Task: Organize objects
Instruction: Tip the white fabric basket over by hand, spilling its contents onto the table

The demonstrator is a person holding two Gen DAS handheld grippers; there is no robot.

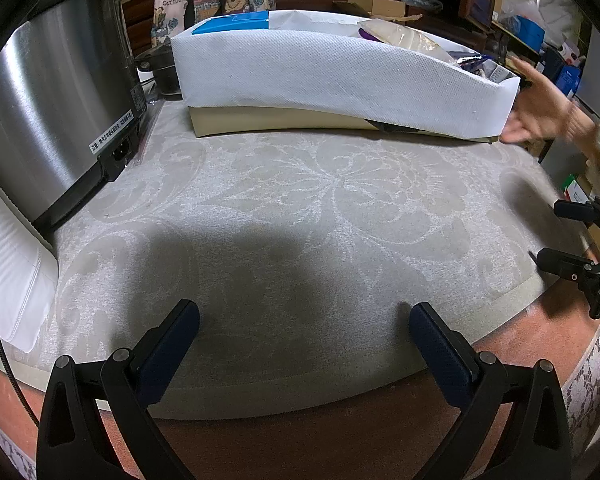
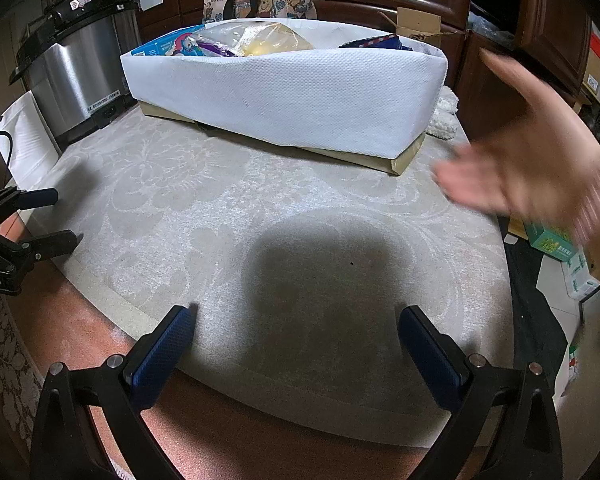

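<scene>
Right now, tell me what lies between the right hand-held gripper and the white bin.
Only bare patterned tablecloth between the right hand-held gripper and the white bin, shown in the right wrist view.

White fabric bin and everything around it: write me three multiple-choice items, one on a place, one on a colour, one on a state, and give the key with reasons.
1. Where does the steel cooker stand relative to the white fabric bin in the right wrist view?
A. To its left
B. To its right
C. Inside it

2. What colour are the pads on the right gripper?
A. Red
B. Blue
C. Yellow

3. How does the left gripper stand?
A. Shut on a bag
B. Shut on nothing
C. Open, nothing between its fingers

Key: 1 A, the cooker sits at the bin's left end. 2 B, both finger pads are dark blue. 3 C, only bare tablecloth shows between the spread fingers.
</scene>
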